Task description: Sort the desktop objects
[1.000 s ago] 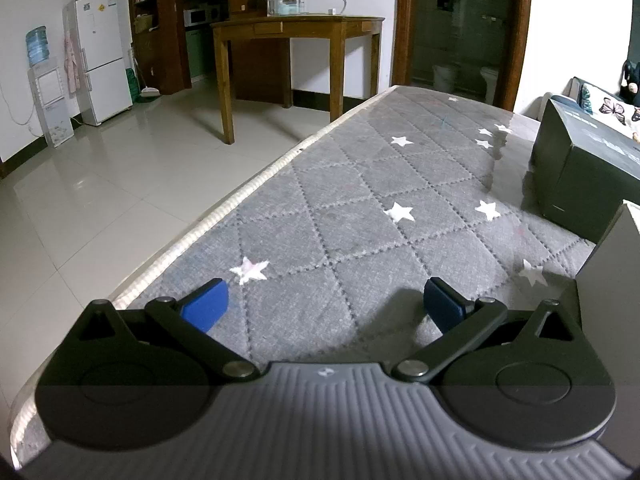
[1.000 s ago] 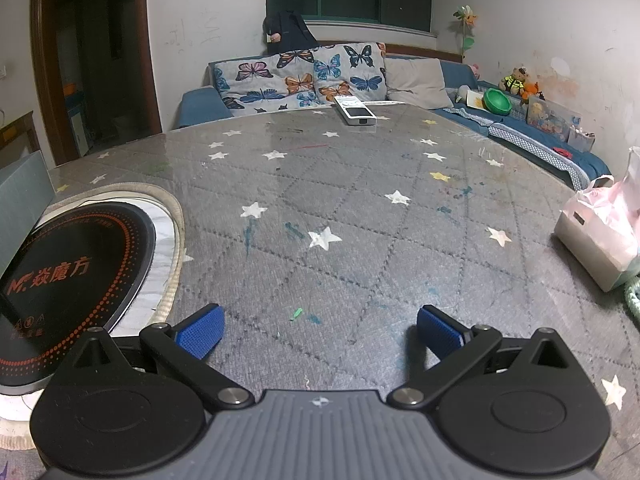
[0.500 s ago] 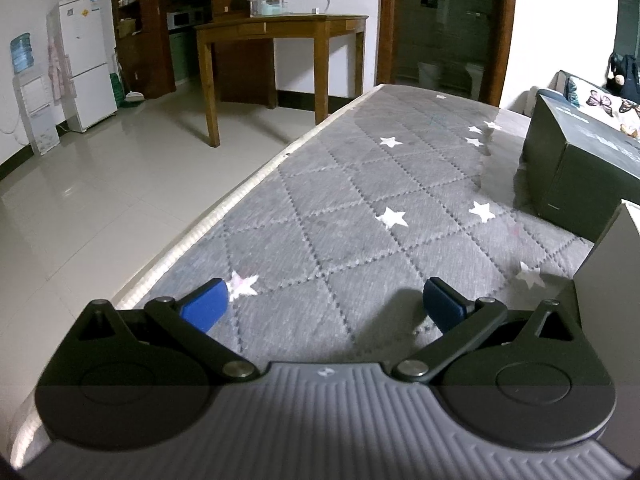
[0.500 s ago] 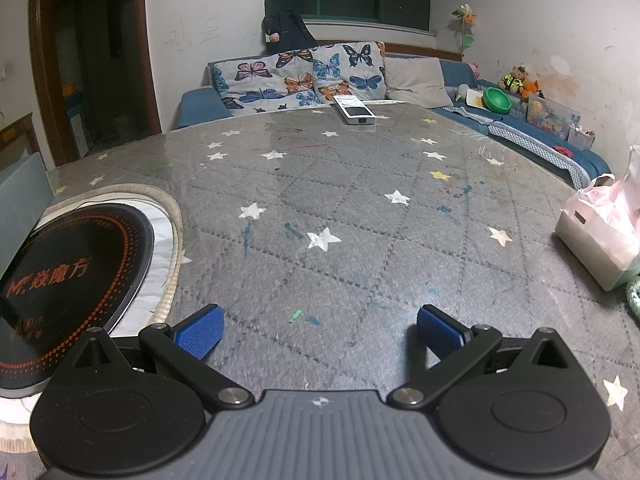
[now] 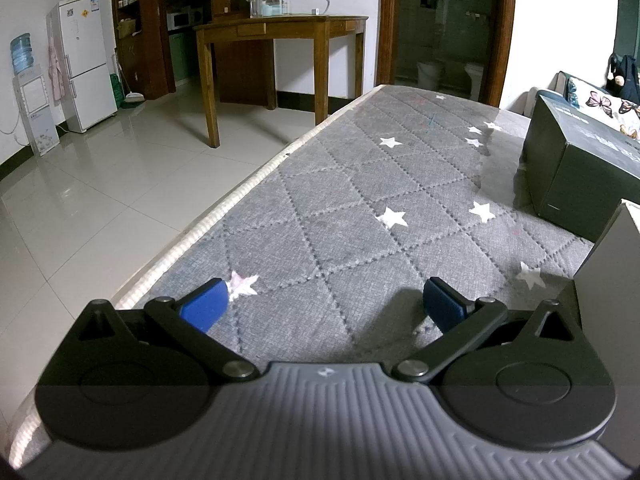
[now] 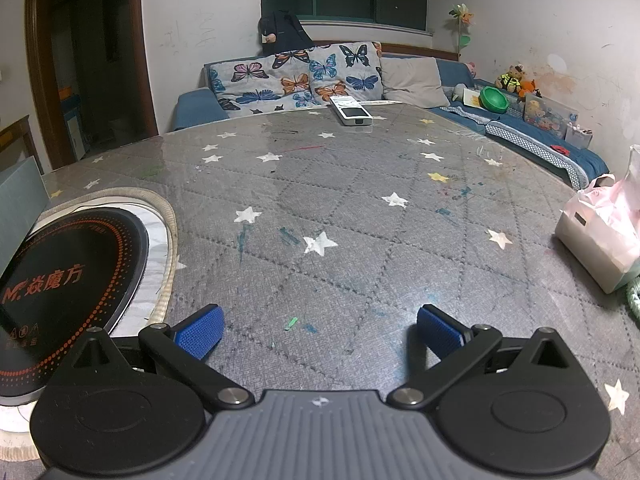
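My left gripper (image 5: 322, 304) is open and empty, low over the grey star-patterned table cover (image 5: 360, 200) near its left edge. A dark green box (image 5: 580, 160) stands to its far right, and a grey box (image 5: 612, 264) rises close by the right finger. My right gripper (image 6: 318, 326) is open and empty over the same cover (image 6: 340, 208). A white remote control (image 6: 351, 110) lies at the far edge. A pink-and-white tissue pack (image 6: 600, 236) sits at the right. A black induction cooker (image 6: 60, 284) is set into the table at the left.
The table edge (image 5: 208, 224) drops to a tiled floor on the left, with a wooden desk (image 5: 280, 52) and fridge (image 5: 82, 64) beyond. A sofa with butterfly cushions (image 6: 304, 76) lies behind the table. A grey box edge (image 6: 20, 196) stands at far left.
The left gripper's view has swung to the left along the table edge, so the boxes sit further right. The right gripper has hardly moved.
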